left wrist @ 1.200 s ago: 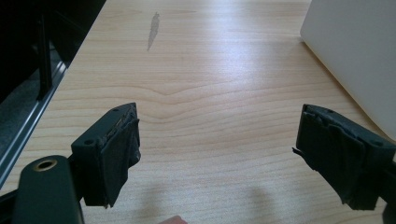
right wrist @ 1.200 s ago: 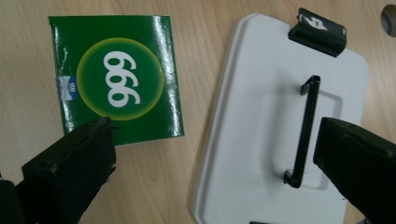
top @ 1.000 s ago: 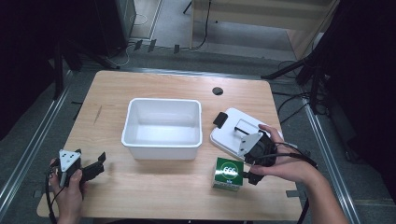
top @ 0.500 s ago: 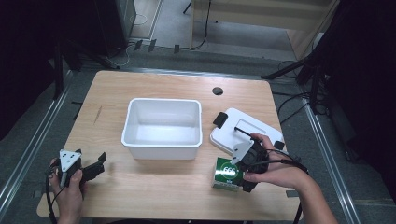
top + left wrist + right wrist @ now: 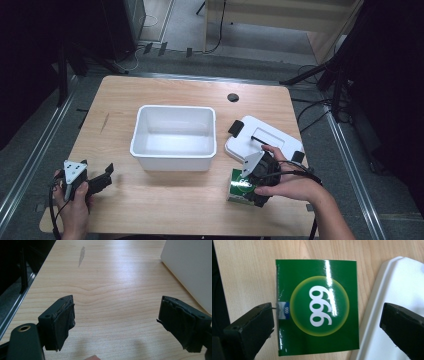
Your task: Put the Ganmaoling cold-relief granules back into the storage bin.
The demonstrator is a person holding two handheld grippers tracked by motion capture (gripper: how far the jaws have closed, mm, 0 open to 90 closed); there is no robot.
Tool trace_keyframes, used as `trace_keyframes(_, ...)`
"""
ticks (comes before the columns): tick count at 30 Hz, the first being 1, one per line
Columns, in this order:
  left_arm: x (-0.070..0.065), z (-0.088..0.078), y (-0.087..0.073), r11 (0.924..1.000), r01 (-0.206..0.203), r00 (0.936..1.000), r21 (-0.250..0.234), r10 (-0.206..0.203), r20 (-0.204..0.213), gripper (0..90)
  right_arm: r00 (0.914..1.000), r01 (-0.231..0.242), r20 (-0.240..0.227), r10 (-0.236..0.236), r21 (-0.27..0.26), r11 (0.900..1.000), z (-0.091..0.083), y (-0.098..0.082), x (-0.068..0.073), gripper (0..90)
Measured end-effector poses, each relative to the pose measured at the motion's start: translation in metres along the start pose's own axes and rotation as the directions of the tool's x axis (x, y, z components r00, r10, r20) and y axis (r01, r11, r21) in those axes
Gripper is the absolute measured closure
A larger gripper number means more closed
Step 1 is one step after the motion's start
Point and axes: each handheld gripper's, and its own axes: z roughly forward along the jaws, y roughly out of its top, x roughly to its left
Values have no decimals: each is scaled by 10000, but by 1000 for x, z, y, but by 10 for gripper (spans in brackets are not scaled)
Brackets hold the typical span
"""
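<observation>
A green box [image 5: 239, 187] with a white "999" in a yellow ring lies flat on the wooden table, near the front right. My right gripper [image 5: 256, 181] hangs straight above it, pointing down. In the right gripper view the box [image 5: 317, 307] lies between the open jaws of my right gripper [image 5: 327, 322]; one jaw is at the box's edge and the other is over the white lid [image 5: 397, 285]. My left gripper [image 5: 101, 176] rests low at the front left. It stands open [image 5: 116, 322] over bare wood.
An empty white bin [image 5: 172, 156] stands mid-table; its wall [image 5: 190, 267] is at the upper right of the left gripper view. The white lid [image 5: 265, 136] with black clips lies right of the bin, touching the box. A black grommet [image 5: 232, 97] sits near the far edge.
My right gripper has moved off the lid, toward the front and left, and now hangs over the green box. The left gripper has stayed put.
</observation>
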Motion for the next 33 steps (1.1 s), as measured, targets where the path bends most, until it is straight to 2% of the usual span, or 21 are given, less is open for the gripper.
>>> trace_keyframes(4, 0, 0, 0, 10000, -10, 10000, 5, 10, -14, 144, 9998, 143, -156, -141, 69, 9999, 3, 2, 2, 0)
trace_keyframes(13, 0, 0, 0, 10000, 15, 10000, 32, -15, 27, 144, 9984, 81, -564, -61, 350, 9994, 15, 1, 0, 0)
trace_keyframes(26, 0, 0, 0, 10000, 6, 10000, 24, -6, 21, 144, 9980, 173, -625, -124, 787, 9968, 28, -1, 1, 0)
trace_keyframes(33, 0, 0, 0, 10000, 10, 10000, 28, -10, 27, 144, 9981, 69, -615, -22, 765, 9970, 31, -6, -1, 81)
